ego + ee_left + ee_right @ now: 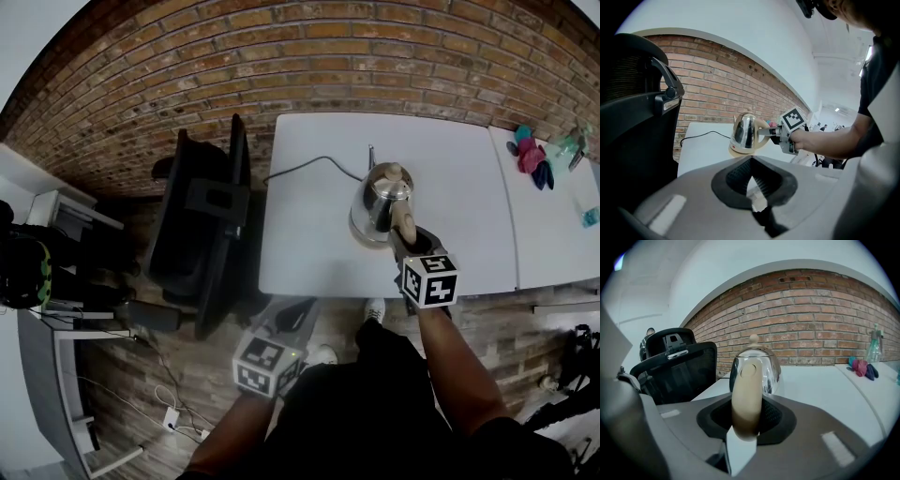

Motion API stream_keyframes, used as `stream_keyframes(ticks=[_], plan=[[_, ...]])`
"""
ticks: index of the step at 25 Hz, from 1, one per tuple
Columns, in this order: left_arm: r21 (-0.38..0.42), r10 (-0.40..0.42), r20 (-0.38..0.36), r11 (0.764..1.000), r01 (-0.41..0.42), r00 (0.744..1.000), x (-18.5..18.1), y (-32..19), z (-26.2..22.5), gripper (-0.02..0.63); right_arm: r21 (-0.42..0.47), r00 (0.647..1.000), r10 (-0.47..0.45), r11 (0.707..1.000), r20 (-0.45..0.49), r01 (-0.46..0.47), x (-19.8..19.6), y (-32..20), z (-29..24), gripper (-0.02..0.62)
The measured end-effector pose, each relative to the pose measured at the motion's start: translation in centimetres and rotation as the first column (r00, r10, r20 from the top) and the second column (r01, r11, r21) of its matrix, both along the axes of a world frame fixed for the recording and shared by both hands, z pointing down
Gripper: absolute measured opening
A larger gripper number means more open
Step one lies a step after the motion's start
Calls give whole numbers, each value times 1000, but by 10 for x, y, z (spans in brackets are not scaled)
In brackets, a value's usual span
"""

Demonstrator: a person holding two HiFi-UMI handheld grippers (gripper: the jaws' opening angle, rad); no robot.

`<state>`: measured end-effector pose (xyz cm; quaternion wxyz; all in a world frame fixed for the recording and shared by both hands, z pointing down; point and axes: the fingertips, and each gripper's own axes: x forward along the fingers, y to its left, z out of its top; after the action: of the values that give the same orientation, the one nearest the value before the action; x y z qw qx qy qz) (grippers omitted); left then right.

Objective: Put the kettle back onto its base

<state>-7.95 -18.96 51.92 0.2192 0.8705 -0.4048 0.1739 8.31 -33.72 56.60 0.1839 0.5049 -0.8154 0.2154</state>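
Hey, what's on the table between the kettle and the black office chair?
Just a black cord on bare white table between kettle and chair, in the head view.

White counter (319, 234), centre: a steel kettle (380, 199) with a beige handle sits on its base (359, 235). A dark cord (309, 161) runs from it toward the counter's far left edge. The right tongs (409, 236) reach in from the near side and are set about the kettle's handle. The left tongs (295, 309) hang off the counter's near left corner, over the plank floor (169, 375), well apart from the kettle. A black office chair (202, 234) stands just left of the counter. A second white counter (553, 244) adjoins at right, carrying pink and teal cloths (532, 155) and a spray bottle (570, 145) at its far end. A brick wall (281, 56) lies beyond.
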Motion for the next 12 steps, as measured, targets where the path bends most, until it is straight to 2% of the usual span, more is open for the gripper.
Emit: stream_keyframes(ticks=[12], plan=[[16,1,2,1000,-1,1000,1,6,-5,1,-30,999,-30,999,-40,29,-5,16,15,132]])
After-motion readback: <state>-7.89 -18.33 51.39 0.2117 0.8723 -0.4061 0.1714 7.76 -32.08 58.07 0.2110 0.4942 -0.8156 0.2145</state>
